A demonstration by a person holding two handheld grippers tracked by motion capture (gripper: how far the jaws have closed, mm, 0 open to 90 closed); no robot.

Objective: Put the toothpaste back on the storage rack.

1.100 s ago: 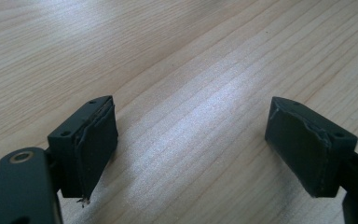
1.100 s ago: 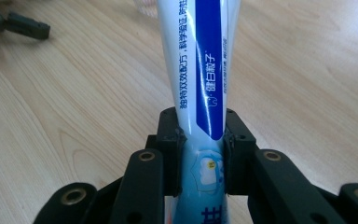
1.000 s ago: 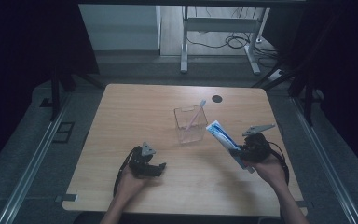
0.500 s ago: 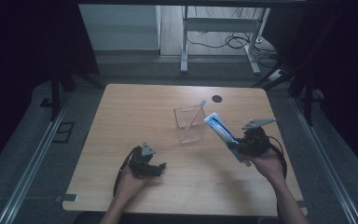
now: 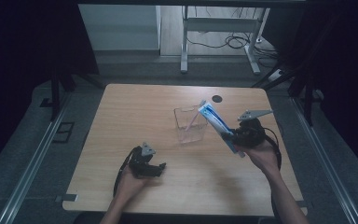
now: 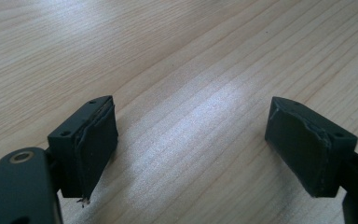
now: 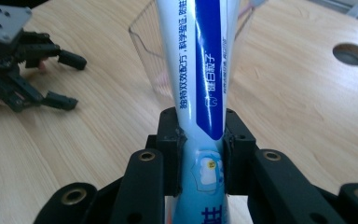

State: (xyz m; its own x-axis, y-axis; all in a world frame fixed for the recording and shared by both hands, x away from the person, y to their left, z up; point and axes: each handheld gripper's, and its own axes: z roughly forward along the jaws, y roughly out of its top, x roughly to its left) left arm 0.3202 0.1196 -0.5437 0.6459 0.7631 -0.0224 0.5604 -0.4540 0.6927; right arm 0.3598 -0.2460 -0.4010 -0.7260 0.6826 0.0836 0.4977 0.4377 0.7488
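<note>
A white-and-blue toothpaste tube (image 5: 216, 122) (image 7: 200, 74) is held up at a slant, and my right gripper (image 5: 230, 136) (image 7: 200, 154) is shut on its lower part. The tube's upper end leans toward the rim of a clear plastic cup (image 5: 190, 125) (image 7: 149, 51) standing mid-table. A thin stick-like item leans inside the cup. My left gripper (image 5: 156, 167) (image 6: 191, 149) rests low on the wooden table (image 5: 121, 121) at the front left, open, with bare wood between its jaws.
A round cable hole (image 5: 217, 98) (image 7: 351, 53) sits near the table's far edge. Beyond the table stand a metal desk frame (image 5: 219, 42) and floor cables. Dark curtains flank both sides.
My right gripper has carried the toothpaste tube to the left and slightly up, bringing its top closer to the cup. The left gripper has stayed put.
</note>
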